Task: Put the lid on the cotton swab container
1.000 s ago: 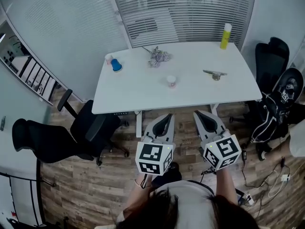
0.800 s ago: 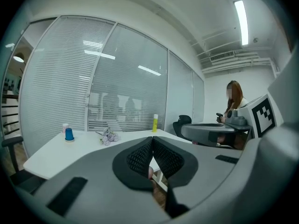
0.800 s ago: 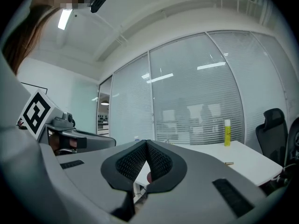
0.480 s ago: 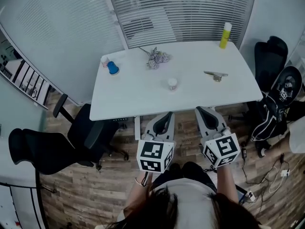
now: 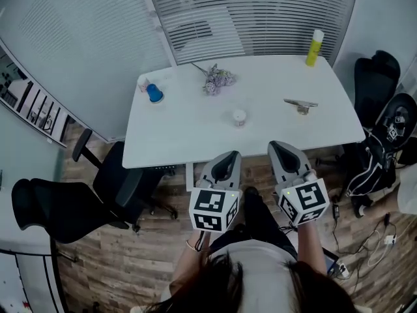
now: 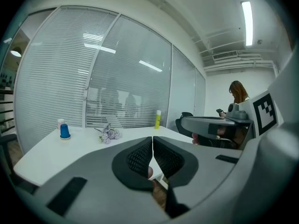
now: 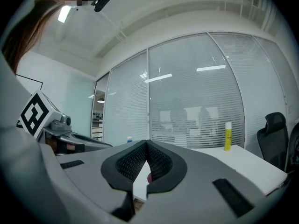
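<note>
Nearest, the left gripper (image 5: 226, 158) and right gripper (image 5: 282, 152) are held just short of the table's (image 5: 189, 132) near edge, both shut tight with nothing inside. Farther on, the small cotton swab container (image 5: 239, 117) is seen mid-table. No step is begun; the lid, not yet made out, must be found and gripped first

Left gripper (image 6: 152, 139) fills lower frame, jaws together, nothing between them. White bench (image 6: 42, 155) at left carries small blue object (image 6: 65, 131), purple flowers (image 6: 110, 134), yellow tube (image 6: 158, 119) near centre. Right gripper (image 6: 212, 124) at right
</note>
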Available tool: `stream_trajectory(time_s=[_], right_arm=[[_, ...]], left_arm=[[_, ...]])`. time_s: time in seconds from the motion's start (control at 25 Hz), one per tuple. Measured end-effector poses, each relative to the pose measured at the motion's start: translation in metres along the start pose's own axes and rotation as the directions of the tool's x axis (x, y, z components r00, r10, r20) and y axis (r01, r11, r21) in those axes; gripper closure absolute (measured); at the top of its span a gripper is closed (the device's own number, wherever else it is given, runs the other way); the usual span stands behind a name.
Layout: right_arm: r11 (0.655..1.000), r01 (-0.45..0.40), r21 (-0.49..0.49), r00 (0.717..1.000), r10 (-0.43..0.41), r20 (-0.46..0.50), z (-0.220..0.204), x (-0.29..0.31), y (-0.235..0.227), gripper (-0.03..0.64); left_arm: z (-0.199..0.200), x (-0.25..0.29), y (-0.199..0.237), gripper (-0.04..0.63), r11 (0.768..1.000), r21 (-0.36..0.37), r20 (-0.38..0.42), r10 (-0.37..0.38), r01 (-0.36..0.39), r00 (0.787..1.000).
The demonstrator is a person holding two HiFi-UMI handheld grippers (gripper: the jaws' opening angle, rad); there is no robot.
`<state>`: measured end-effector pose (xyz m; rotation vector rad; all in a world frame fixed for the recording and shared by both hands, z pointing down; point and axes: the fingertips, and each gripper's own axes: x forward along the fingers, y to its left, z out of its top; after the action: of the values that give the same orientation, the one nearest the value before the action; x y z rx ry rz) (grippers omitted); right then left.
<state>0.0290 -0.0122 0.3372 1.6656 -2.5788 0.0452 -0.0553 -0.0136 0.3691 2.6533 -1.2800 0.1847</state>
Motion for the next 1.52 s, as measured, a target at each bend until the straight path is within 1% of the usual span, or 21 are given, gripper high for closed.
stream_trajectory(time_s=[0.32, 0.56, 0.76, 1.04, 1.24, 1.4, 1.52], right_arm=[[0.999, -0.035, -0.012, 0.999, 0.035, -0.014, -0.003, 0.038, -0.02, 0.589], [0.999, -0.051, -0.019, 0.998, 0.05, -0.035, -0.005, 0.065, -0.039, 0.589], [0.998, -0.063, -0.019, 0.997, 0.062, -0.048, -0.009, 0.084, -0.054, 0.589], [0.997, -0.082, -0.012, 0.994, 0.081, -0.071, -0.016, 0.108, -0.071, 0.589], [0.996, -0.089, -0.004, 0.992, 0.088, -0.09, -0.026, 0.125, -0.085, 0.589], [0.995, -0.096, 0.007, 0.989, 0.096, -0.109, -0.032, 0.136, -0.097, 0.589], [0.995, -0.104, 0.008, 0.987, 0.104, -0.124, -0.039, 0.147, -0.102, 0.589]], left_arm=[[-0.003, 0.034, 0.024, 0.572, 0.999, -0.016, -0.022, 0.031, -0.031, 0.999], [-0.003, 0.059, 0.038, 0.571, 0.998, -0.037, -0.035, 0.039, -0.041, 0.999], [-0.007, 0.08, 0.047, 0.551, 0.998, -0.049, -0.052, 0.044, -0.047, 0.998], [-0.021, 0.105, 0.06, 0.529, 0.996, -0.06, -0.09, 0.062, -0.068, 0.994], [-0.037, 0.125, 0.07, 0.508, 0.995, -0.064, -0.127, 0.074, -0.083, 0.989], [-0.049, 0.138, 0.076, 0.486, 0.991, -0.088, -0.153, 0.084, -0.098, 0.985], [-0.06, 0.146, 0.082, 0.474, 0.99, -0.093, -0.178, 0.091, -0.108, 0.98]])
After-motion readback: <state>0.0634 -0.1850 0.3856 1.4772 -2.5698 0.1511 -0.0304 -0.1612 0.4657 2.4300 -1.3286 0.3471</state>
